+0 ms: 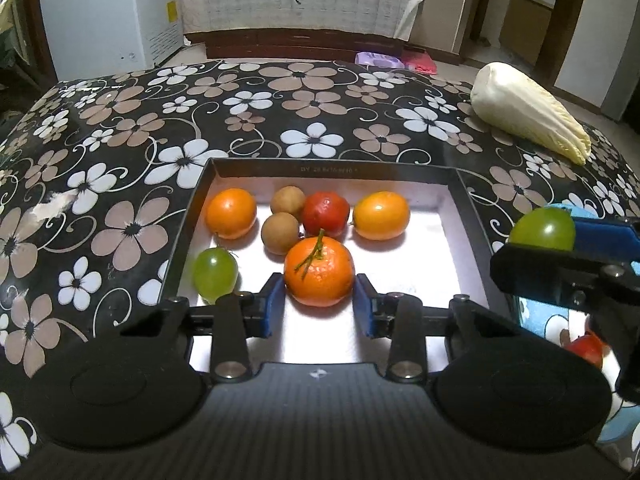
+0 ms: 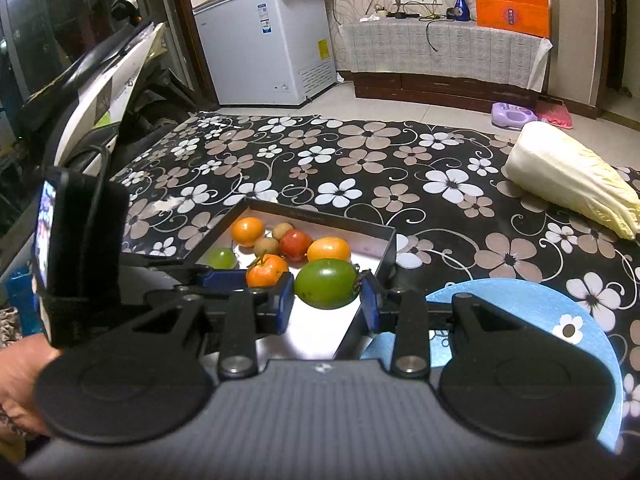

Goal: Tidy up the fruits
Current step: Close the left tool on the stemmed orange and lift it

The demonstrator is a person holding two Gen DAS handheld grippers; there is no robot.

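A black box with a white floor holds several fruits: oranges, two brown fruits, a red fruit and a green fruit. My left gripper brackets a stemmed tangerine inside the box; whether the pads touch it I cannot tell. My right gripper is shut on a green tomato and holds it above the box's right edge. In the left wrist view this tomato and the right gripper show at the right.
A blue plate lies right of the box, with a red fruit on it. A napa cabbage lies at the table's far right. The flowered tablecloth covers the table. A freezer and a cabinet stand beyond.
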